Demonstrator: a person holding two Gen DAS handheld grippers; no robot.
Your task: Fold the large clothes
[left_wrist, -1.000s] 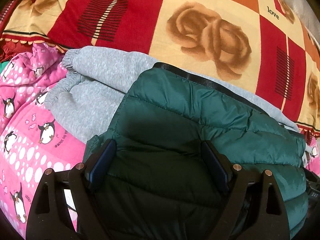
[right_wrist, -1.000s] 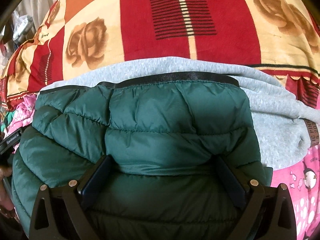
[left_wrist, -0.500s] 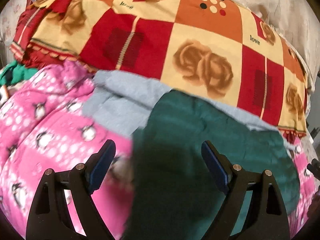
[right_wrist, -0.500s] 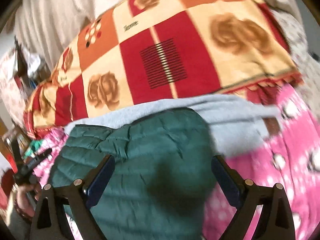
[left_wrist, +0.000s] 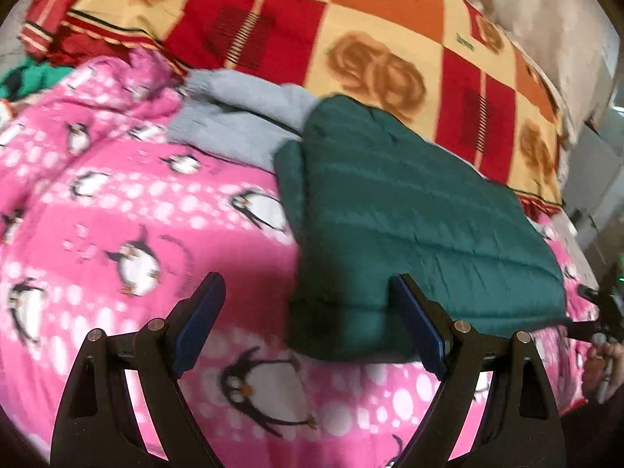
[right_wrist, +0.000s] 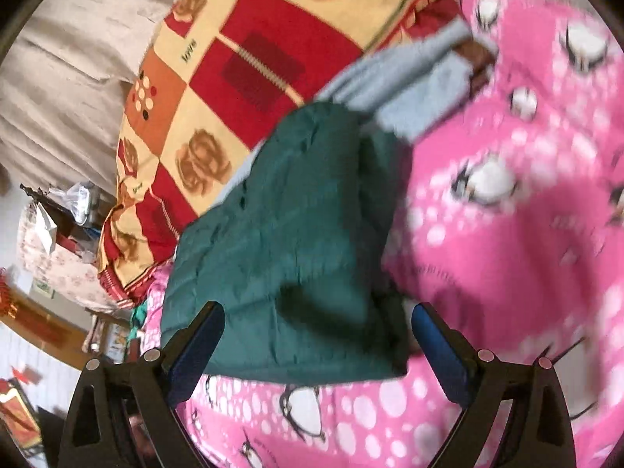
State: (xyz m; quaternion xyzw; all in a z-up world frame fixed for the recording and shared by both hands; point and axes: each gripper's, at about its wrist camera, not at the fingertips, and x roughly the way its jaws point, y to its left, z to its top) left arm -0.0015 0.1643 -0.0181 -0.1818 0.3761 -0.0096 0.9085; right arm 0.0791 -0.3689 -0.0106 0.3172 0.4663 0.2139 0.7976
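Note:
A dark green puffer jacket [left_wrist: 409, 226] lies folded into a block on the pink penguin blanket [left_wrist: 117, 214], partly on top of a folded grey sweatshirt [left_wrist: 241, 117]. My left gripper [left_wrist: 306, 296] is open and hangs over the jacket's near left corner, its left finger over bare blanket and nothing pressed between the pads. In the right wrist view the same jacket [right_wrist: 296, 234] and the grey sweatshirt [right_wrist: 413, 85] appear tilted. My right gripper [right_wrist: 318, 316] is open above the jacket's near edge, not gripping it. Both views are motion-blurred.
A red, yellow and orange quilt with rose prints [left_wrist: 370, 70] is piled behind the clothes. Beige cloth [right_wrist: 58, 78] lies beyond it. Household clutter [right_wrist: 58, 226] stands off the bed's edge. A person's hand [left_wrist: 600, 366] holds the other gripper at the far right.
Both grippers have drawn back from the jacket, which now looks smaller and lies free. The left view slid over the pink blanket. The right view has rolled, tilting the scene.

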